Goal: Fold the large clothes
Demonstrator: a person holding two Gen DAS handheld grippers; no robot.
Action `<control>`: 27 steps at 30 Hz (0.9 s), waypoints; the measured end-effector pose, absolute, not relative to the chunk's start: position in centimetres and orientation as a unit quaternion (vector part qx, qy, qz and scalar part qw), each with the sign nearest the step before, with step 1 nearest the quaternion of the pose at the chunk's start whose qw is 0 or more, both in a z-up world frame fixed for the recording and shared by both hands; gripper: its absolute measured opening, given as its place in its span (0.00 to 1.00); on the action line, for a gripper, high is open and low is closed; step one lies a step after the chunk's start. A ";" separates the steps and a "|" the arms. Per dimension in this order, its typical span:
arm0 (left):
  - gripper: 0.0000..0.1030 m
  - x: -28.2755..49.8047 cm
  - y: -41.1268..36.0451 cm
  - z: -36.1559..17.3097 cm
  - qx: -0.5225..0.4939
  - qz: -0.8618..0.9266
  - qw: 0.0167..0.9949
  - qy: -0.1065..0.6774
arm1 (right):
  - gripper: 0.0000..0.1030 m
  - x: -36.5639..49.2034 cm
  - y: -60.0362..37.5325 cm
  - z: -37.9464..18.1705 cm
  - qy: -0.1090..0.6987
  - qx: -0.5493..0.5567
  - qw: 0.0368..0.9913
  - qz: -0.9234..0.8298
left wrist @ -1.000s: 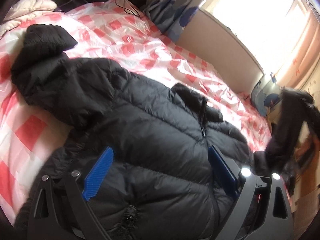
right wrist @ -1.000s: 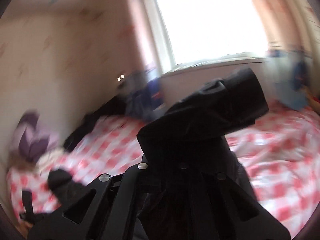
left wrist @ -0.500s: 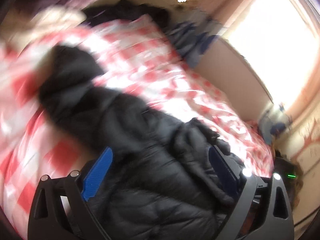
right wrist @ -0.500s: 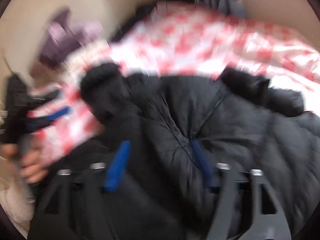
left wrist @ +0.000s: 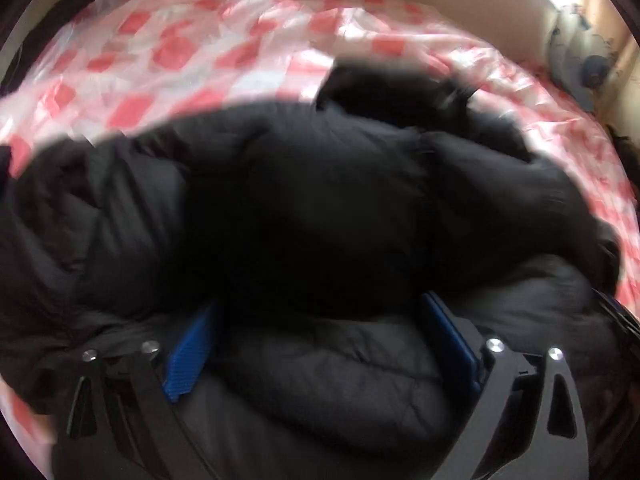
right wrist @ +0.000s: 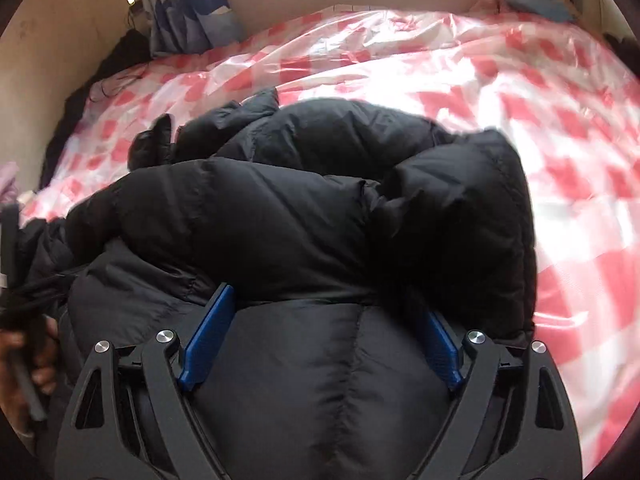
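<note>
While the black puffer jacket point(right wrist: 304, 216) is lying bunched on the red-and-white checked bedspread point(right wrist: 560, 128), a sleeve point(right wrist: 256, 216) is sitting folded across its body, running roughly left to right in the right wrist view, cuff end towards the left. Jacket long axis looks like it is running away from both cameras towards the hood or collar lump point(right wrist: 224, 128) at the far side, though that is a judgement. Right gripper point(right wrist: 320, 336) is hovering directly over the near quilted panel, jaws spread wide, blue pads point(right wrist: 206, 340) straddling fabric but not pinching anything. Left gripper point(left wrist: 324, 344) is doing the same from its side: jaws apart, nothing clamped, jacket filling the space just ahead of it. Both are sitting about equally close to the near hem; can't call one nearer. Next fold is probably turning on grabbing that near edge and carrying it away, along the long axis. Left wrist view is motion-blurred, so seams and sleeve edges there are hard to make out. Hem itself is hidden under both gripper frames. Person's left hand point(right wrist: 36, 356) is showing at the frame edge, partly cut off. Curtains point(right wrist: 192, 12) are hanging behind the bed.
</note>
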State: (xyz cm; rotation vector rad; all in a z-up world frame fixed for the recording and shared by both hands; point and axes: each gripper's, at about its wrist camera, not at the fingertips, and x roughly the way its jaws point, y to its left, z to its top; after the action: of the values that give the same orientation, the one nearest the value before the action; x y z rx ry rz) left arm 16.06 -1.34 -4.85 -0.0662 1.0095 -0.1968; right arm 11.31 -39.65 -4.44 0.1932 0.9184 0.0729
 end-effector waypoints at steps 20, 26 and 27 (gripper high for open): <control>0.87 14.5 32.9 0.7 -0.269 0.093 0.851 0.441 | 0.85 7.7 -30.6 -3.9 0.435 0.095 0.878 0.175; 0.08 14.8 31.5 0.3 -0.288 0.059 0.853 0.431 | 0.85 7.4 -31.2 -4.4 0.428 0.123 0.878 0.175; 0.07 14.7 30.7 1.4 -0.289 0.058 0.861 0.414 | 0.85 7.4 -31.2 -4.2 0.429 0.123 0.878 0.174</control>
State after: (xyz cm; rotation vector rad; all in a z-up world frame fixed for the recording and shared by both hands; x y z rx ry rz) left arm 14.71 30.75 1.38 -0.6056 0.8693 0.1208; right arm 7.39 -31.24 -4.20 0.2567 0.8953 0.3630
